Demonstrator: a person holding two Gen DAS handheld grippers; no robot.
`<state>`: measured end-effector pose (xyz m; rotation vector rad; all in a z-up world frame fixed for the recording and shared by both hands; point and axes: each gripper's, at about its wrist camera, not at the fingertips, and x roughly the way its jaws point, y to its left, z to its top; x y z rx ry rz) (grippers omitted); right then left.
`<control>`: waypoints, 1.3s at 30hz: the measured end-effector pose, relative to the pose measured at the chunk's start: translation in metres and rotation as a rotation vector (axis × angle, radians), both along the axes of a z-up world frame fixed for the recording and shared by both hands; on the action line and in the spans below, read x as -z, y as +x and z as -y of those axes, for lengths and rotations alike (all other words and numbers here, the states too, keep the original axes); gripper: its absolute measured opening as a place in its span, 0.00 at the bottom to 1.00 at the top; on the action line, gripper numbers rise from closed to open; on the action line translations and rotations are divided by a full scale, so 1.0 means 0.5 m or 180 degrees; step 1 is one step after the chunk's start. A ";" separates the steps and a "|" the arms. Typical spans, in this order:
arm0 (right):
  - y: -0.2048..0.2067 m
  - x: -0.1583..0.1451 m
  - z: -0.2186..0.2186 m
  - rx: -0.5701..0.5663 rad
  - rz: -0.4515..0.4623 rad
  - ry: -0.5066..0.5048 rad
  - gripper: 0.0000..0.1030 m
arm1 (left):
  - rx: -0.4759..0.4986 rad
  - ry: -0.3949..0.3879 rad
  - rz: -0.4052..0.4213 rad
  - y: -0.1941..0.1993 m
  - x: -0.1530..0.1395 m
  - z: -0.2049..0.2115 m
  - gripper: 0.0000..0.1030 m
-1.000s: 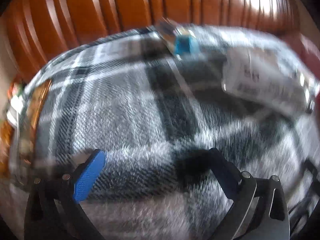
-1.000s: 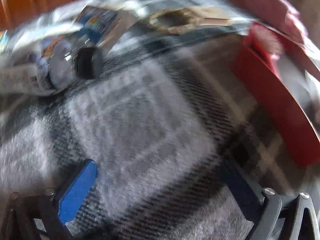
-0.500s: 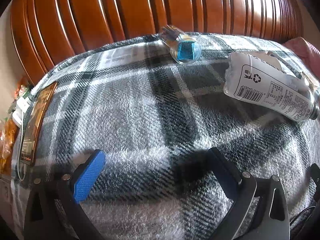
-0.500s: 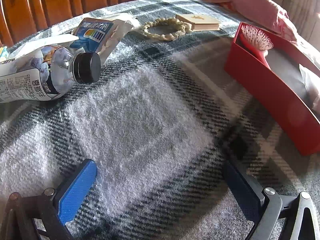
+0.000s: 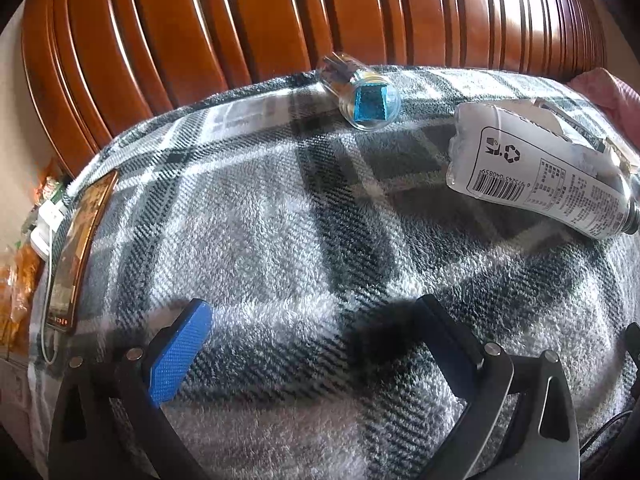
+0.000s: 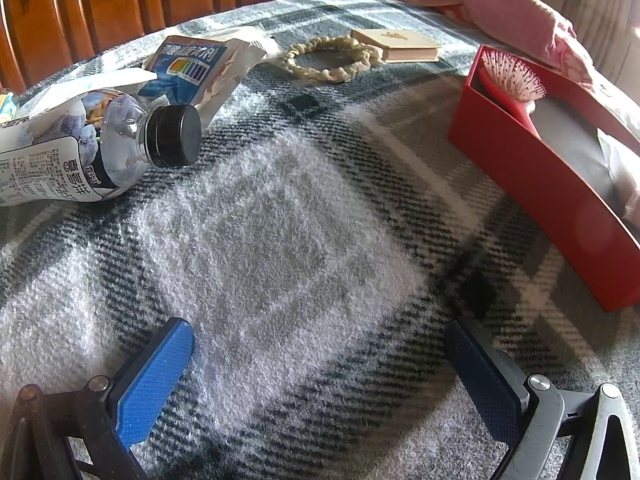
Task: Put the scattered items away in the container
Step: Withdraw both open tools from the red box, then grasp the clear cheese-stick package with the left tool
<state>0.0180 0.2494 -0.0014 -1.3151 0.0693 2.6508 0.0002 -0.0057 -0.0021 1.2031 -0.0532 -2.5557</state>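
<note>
While both my tools, left tool (image 5: 312, 316) and right tool (image 6: 320, 340), hang wide and empty over the bed (image 6: 280, 220), the bottle (image 6: 80, 152) lies near its headboard edge.

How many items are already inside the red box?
2 visible: a hairbrush at the red box's far end, something pale at its near end. More may be hidden.

Left tongs (image 5: 312, 332): two black metal arms with cut-out triangular openings, each carrying a flat finger pad. The left pad (image 5: 178, 354) is bright blue with a fine dotted texture; the other looks dark navy in shadow. Round silver screws (image 5: 492, 349) sit at the joints. Right tongs (image 6: 320, 356) match: blue textured pad (image 6: 154, 384), dark pad opposite, silver and coppery screw heads, black frame.
</note>
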 end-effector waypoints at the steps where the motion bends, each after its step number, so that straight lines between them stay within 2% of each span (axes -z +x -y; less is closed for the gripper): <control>1: 0.000 0.000 0.000 0.0000 0.0002 -0.0001 1.00 | 0.0000 0.0010 0.0002 0.000 0.000 0.001 1.00; 4: -0.002 -0.008 -0.002 0.0007 0.0044 -0.0038 1.00 | -0.0006 0.0144 0.0049 -0.002 -0.004 0.009 1.00; 8: -0.013 -0.022 0.002 -0.0079 0.0275 -0.0144 1.00 | -0.0098 0.0276 0.0301 -0.008 -0.032 0.030 1.00; 9: -0.013 -0.027 0.006 -0.0143 0.0303 -0.0235 1.00 | -0.0190 0.0247 0.0237 -0.008 -0.050 0.041 1.00; 11: -0.013 -0.046 0.019 -0.0376 0.0259 -0.0553 1.00 | -0.0348 0.0197 -0.0055 -0.012 -0.093 0.060 1.00; 13: -0.012 -0.074 0.030 -0.0493 0.0107 -0.0740 1.00 | -0.0485 0.0251 -0.0294 -0.039 -0.137 0.080 1.00; 15: -0.007 -0.106 0.038 -0.0493 -0.0122 -0.0800 1.00 | -0.0559 0.0433 -0.0448 -0.089 -0.172 0.096 1.00; 17: 0.000 -0.141 0.040 -0.0484 -0.0383 -0.0873 1.00 | -0.0590 0.0540 -0.0456 -0.151 -0.189 0.098 1.00; 19: 0.002 -0.169 0.035 -0.0469 -0.0609 -0.0934 1.00 | -0.0477 0.0541 -0.0454 -0.219 -0.193 0.083 1.00; 21: 0.009 -0.191 0.025 -0.0468 -0.0797 -0.0954 1.00 | -0.0344 0.0398 -0.0357 -0.287 -0.181 0.060 1.00; 24: 0.002 -0.201 0.010 -0.0379 -0.0917 -0.0901 1.00 | -0.0244 0.0124 -0.0043 -0.379 -0.140 0.033 1.00; 26: -0.004 -0.195 -0.004 -0.0287 -0.0876 -0.0955 1.00 | -0.0277 0.0115 0.0190 -0.422 -0.108 0.033 0.98; 27: -0.009 -0.192 -0.011 -0.0258 -0.0848 -0.1025 1.00 | -0.0292 0.0190 0.0288 -0.438 -0.092 0.037 0.93; 29: -0.018 -0.185 -0.020 -0.0229 -0.0811 -0.1155 1.00 | -0.0228 0.0362 0.0372 -0.454 -0.073 0.045 0.72; 30: -0.022 -0.182 -0.025 -0.0208 -0.0786 -0.1210 1.00 | -0.0168 0.0488 0.0388 -0.457 -0.066 0.052 0.54; 31: -0.028 -0.177 -0.029 -0.0188 -0.0756 -0.1255 1.00 | -0.0164 0.0566 0.0363 -0.454 -0.066 0.059 0.50; 35: -0.040 -0.161 -0.035 -0.0137 -0.0609 -0.1336 1.00 | -0.0115 0.0576 0.0394 -0.408 -0.080 0.079 0.50; 39: -0.036 -0.148 -0.038 -0.0080 -0.0532 -0.1298 1.00 | 0.0189 0.0440 0.0667 -0.301 -0.075 0.089 0.50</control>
